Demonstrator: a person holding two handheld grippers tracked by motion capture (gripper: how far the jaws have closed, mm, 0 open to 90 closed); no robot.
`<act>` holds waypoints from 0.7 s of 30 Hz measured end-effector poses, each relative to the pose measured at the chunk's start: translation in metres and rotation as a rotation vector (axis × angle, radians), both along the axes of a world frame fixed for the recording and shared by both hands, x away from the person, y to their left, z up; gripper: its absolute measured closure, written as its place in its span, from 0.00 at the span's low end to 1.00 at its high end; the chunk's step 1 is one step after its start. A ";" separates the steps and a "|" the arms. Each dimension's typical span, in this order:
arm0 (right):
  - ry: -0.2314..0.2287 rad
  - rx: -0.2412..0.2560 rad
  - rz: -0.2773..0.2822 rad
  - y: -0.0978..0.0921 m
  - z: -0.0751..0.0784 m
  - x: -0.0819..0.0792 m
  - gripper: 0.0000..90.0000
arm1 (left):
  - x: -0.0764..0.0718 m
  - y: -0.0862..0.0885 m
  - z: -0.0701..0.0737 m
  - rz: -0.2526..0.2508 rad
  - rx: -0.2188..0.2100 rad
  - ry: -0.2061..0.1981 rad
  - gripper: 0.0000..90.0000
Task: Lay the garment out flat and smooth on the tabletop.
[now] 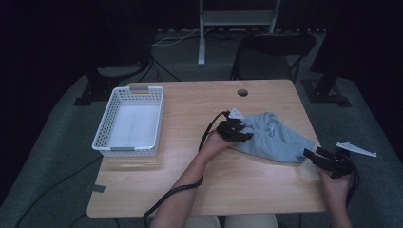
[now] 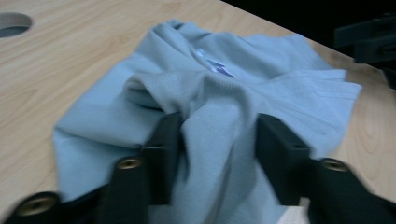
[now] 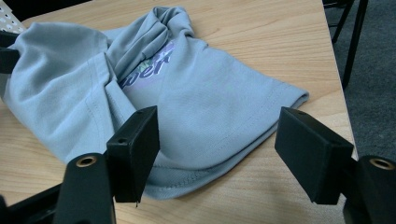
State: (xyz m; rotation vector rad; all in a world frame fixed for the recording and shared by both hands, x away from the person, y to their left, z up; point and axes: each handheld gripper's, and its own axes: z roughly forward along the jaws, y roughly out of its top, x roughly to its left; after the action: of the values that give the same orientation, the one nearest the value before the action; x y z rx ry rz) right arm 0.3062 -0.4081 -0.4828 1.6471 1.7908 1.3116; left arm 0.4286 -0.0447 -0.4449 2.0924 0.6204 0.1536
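The left gripper (image 2: 217, 140) is closed partway on a raised fold of the light blue shirt (image 2: 219, 98); the cloth is bunched between its jaws, at the garment's near-left edge. The right gripper (image 3: 217, 149) is held wide, with nothing gripped; the hemmed edge of the shirt (image 3: 201, 107) lies between and just beyond its jaws, on the wooden table (image 3: 261, 28).

The garment is judged light, soft and limp. It is expected to drape and stretch, not to hold shape, and a single layer may slip from the pads. A hold is best taken on a doubled fold or on the stitched hem.

Farther out, to the left of the left gripper (image 1: 233, 129), a white basket (image 1: 105, 124) stands well apart from the shirt (image 1: 278, 137).
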 end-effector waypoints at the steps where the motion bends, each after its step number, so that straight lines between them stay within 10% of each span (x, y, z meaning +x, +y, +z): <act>1: -0.001 0.000 0.000 0.000 0.000 0.000 0.33 | -0.001 0.000 0.000 -0.010 -0.008 0.003 0.73; 21: -0.001 0.000 -0.005 0.000 0.000 -0.001 0.34 | -0.071 0.049 -0.012 -0.069 0.014 -0.008 0.87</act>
State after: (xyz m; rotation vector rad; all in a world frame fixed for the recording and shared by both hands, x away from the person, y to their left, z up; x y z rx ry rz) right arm 0.3056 -0.4079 -0.4830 1.6497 1.7852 1.3104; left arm 0.3577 0.0045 -0.4569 2.1224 0.5435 0.1276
